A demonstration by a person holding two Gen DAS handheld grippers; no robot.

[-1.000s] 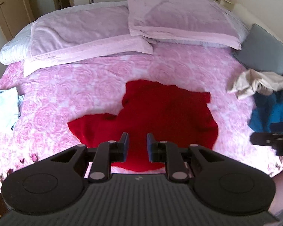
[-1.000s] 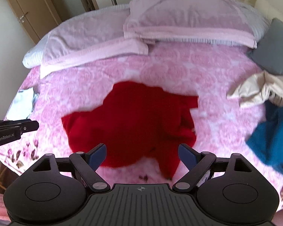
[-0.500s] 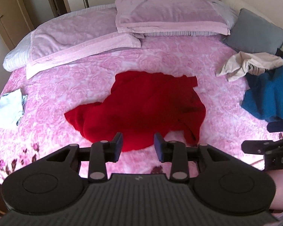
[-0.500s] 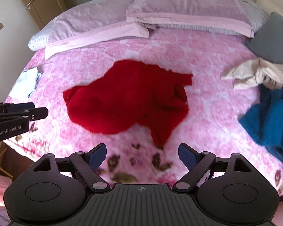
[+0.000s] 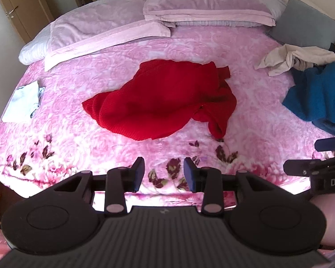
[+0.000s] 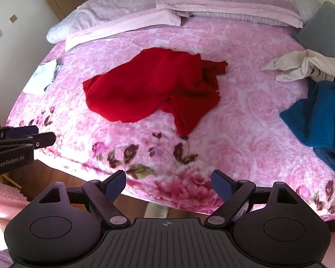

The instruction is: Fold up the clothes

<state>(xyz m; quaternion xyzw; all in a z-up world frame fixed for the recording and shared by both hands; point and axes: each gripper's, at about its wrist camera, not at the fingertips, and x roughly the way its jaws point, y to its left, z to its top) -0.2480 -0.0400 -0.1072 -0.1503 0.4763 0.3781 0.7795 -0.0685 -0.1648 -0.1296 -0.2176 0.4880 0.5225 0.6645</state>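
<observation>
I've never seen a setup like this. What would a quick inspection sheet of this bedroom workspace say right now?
Surface: bed with pink floral blanket, mostly bare near its front edge.
Job's things: red sweater crumpled mid-bed, unfolded; blue garment and beige garment heaped at the right.
Clutter: small pale folded cloth at the left edge; two pillows; grey cushion.
Grippers: left gripper and right gripper both open, empty, above the bed's front edge.
Cables: nothing seen.
Surroundings: wooden door, wood floor.

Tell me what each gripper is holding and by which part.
Nothing is held. The left gripper and right gripper are both open and empty, apart from the red sweater.
</observation>
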